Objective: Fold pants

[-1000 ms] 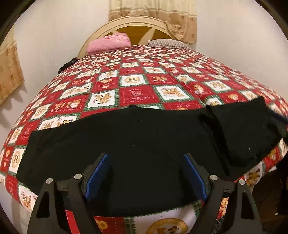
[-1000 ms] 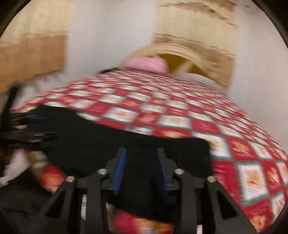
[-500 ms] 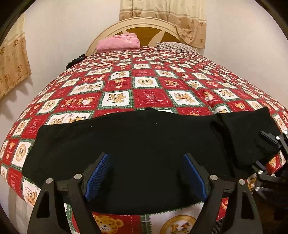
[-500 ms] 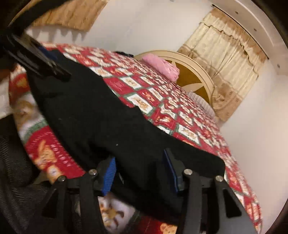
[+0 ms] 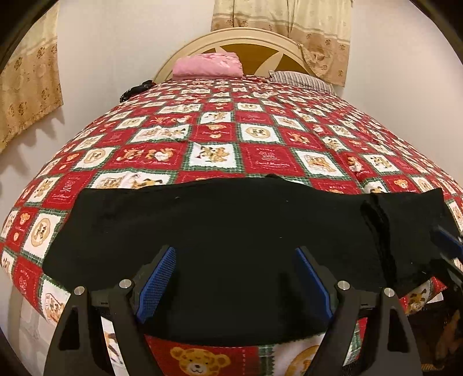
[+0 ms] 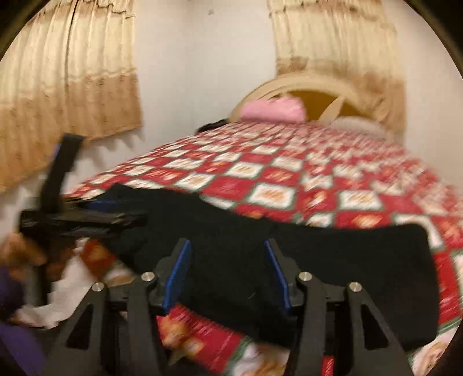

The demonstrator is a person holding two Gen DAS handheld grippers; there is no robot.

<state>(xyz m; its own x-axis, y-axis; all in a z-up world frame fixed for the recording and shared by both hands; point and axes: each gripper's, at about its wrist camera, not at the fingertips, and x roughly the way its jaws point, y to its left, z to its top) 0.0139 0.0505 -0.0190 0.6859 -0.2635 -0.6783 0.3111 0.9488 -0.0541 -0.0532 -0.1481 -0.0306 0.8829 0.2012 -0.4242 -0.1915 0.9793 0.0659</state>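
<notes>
A bed [image 5: 231, 138] with cream arched headboard [image 5: 231, 37] stands against pale walls [image 5: 115, 43], beige curtains [image 5: 277, 17] behind.

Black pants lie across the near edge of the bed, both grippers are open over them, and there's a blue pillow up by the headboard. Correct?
One slip: the pillow by the headboard is pink, not blue, as the left wrist view shows. The rest holds: the black pants lie across the bed's near edge, with the left gripper and right gripper open over them.
</notes>
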